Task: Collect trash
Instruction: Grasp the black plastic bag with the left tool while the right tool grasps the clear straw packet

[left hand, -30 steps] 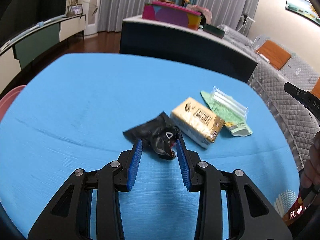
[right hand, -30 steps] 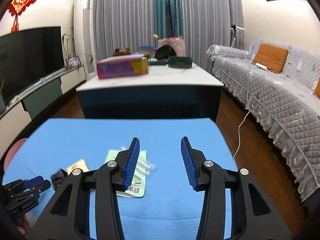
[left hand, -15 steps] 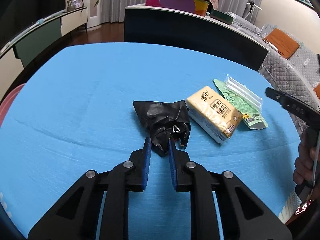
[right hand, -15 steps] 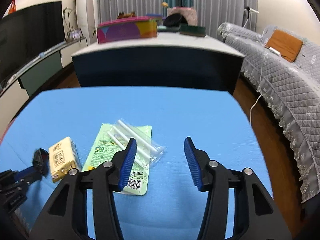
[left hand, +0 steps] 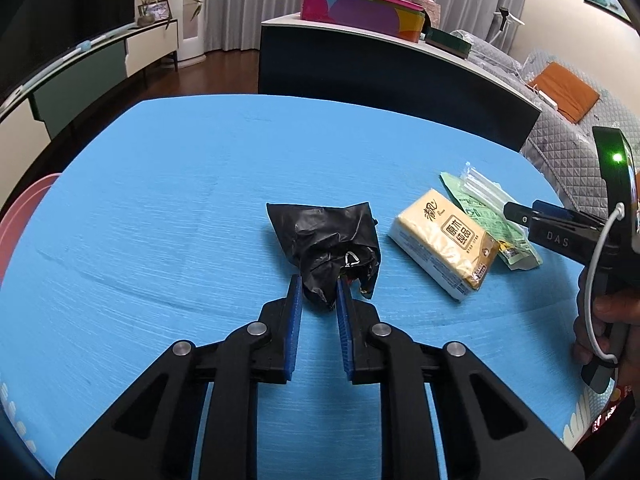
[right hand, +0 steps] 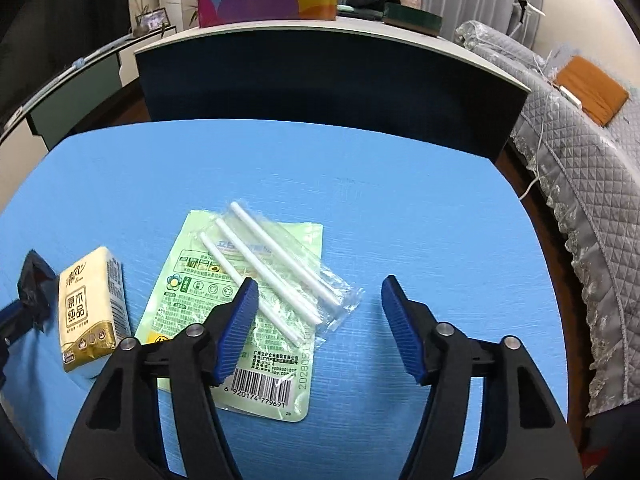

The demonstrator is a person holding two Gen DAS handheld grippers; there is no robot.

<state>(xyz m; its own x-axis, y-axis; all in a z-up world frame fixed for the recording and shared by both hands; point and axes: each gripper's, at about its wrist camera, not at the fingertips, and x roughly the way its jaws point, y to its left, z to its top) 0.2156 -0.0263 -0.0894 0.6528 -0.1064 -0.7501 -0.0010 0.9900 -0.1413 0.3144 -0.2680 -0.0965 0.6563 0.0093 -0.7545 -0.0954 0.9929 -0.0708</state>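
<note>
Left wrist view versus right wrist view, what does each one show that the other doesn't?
Left only: the left claw shut on the black plastic bag, and a pink rim at the table's edge.
Right only: the right claw, opening, over the clear straw packet, and the pouch's barcode.
Both: tissue pack, green pouch, blue table.

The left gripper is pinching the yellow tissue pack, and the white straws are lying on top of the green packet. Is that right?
Not quite. The left gripper is pinching the crumpled black bag, not the yellow tissue pack, which lies untouched beside it; the left wrist view shows this. The rest is right: the white straws do lie on top of the green packet.
</note>
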